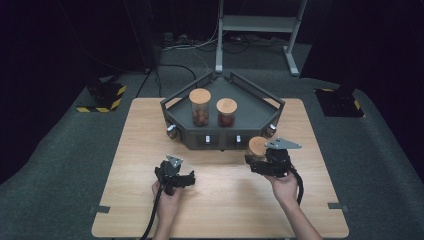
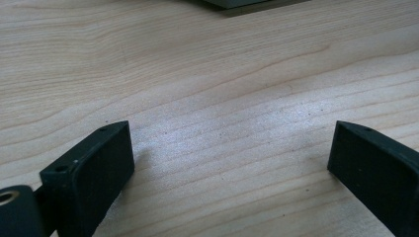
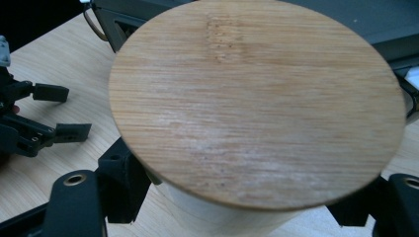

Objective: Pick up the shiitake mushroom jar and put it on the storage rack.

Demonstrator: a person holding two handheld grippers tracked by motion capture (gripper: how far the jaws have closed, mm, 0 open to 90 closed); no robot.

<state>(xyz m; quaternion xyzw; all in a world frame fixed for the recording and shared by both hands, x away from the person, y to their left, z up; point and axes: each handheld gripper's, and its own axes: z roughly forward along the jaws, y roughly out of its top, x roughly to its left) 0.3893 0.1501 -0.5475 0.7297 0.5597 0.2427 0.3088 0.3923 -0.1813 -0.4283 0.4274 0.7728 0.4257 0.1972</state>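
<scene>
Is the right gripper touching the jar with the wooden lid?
Touching. In the right gripper view, the right gripper has its fingers pressed against both sides of the jar under its lid.

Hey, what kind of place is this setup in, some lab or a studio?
Probably a lab or recording studio: a lone wooden table stands on grey carpet with dark surroundings, hazard-striped stand bases flank it, and cables run along the floor behind.

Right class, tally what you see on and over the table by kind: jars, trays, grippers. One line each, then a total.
Jars: 3 – two in the tray, one in the right gripper
Tray: 1
Grippers: 2 – left gripper, right gripper
Total: 6
</scene>
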